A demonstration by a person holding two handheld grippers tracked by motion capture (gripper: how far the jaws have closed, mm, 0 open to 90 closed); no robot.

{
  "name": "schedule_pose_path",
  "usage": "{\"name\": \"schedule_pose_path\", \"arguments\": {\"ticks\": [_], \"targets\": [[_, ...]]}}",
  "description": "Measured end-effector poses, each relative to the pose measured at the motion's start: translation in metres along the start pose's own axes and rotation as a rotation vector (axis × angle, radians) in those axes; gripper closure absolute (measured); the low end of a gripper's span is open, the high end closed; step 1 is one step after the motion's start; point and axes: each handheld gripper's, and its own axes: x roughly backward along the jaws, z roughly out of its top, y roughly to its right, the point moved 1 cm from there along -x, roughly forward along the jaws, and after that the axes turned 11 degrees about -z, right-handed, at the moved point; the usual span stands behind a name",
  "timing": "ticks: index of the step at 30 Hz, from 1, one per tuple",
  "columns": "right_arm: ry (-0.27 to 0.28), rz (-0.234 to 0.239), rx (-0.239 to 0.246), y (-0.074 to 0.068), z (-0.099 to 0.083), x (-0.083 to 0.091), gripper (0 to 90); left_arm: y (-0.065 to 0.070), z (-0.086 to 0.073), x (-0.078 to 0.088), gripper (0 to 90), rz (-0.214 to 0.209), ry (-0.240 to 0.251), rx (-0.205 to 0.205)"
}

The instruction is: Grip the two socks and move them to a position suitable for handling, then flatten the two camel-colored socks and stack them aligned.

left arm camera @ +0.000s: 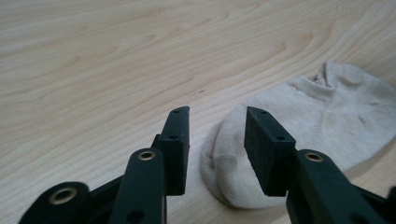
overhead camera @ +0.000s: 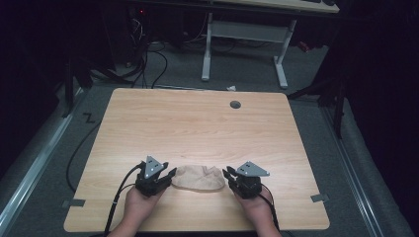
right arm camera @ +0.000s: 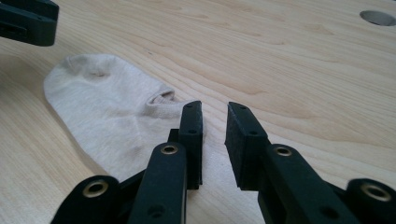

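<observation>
Beige and limp, a low-cut sock (overhead camera: 200,177) is lying flat on the near part of the light wooden tabletop (overhead camera: 197,123), between the two claws. The left claw (overhead camera: 170,174) is sitting just beside the sock's left end, its black jaws spread apart and gripping nothing. In the left gripper view the left claw's pads (left arm camera: 261,149) are hanging just above the rounded toe of the sock (left arm camera: 327,121), with bare wood and a strip of fabric showing through the gap, so this claw is released. The right claw (overhead camera: 228,174) is sitting at the sock's right end. In the right gripper view its jaws (right arm camera: 214,140) are standing a narrower gap apart, over the sock's cuff edge (right arm camera: 112,112), and no fabric is pinched between the pads, so it too is released. The left claw's jaw tip is also showing at the top left of that view.

From the high view, both hands are coming in from the near edge of the tabletop, the left hand (overhead camera: 139,201) and the right hand (overhead camera: 254,205) each wrapping around a claw body from behind. Both claws are pointing inward towards the sock, with grey three-cornered plates facing up and black cables trailing back past the wrists.
</observation>
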Motion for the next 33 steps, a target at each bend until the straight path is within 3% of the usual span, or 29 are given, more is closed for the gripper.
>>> {"name": "schedule_pose_path", "arguments": {"ticks": [7, 13, 16, 18, 21, 23, 27, 33], "targets": [[0.010, -0.012, -0.008, 0.006, 0.003, -0.001, 75.1, -0.013, 0.000, 0.007, 57.4, 0.024, 0.015, -0.001], [0.006, -0.041, -0.025, 0.017, 0.005, -0.007, 71.5, -0.041, -0.009, 0.020, 55.3, 0.090, 0.011, -0.012], [0.006, -0.072, -0.046, 0.026, 0.000, -0.008, 68.2, -0.059, -0.022, 0.031, 54.0, 0.100, 0.001, 0.032], [0.008, -0.120, -0.056, 0.032, -0.006, -0.007, 64.9, -0.066, -0.036, 0.040, 53.4, 0.102, 0.004, 0.056], [0.015, -0.146, -0.085, 0.037, -0.021, -0.001, 63.8, -0.070, -0.042, 0.056, 54.2, 0.101, 0.037, 0.099], [0.014, -0.154, -0.075, 0.039, -0.024, 0.004, 64.0, -0.070, -0.039, 0.060, 54.0, 0.118, 0.059, 0.080], [0.005, -0.164, -0.119, 0.046, -0.027, 0.004, 64.6, -0.071, -0.043, 0.058, 54.2, 0.117, 0.043, 0.093], [0.003, -0.167, -0.106, 0.046, -0.027, 0.003, 64.5, -0.067, -0.045, 0.053, 54.4, 0.117, 0.018, 0.076]]}}
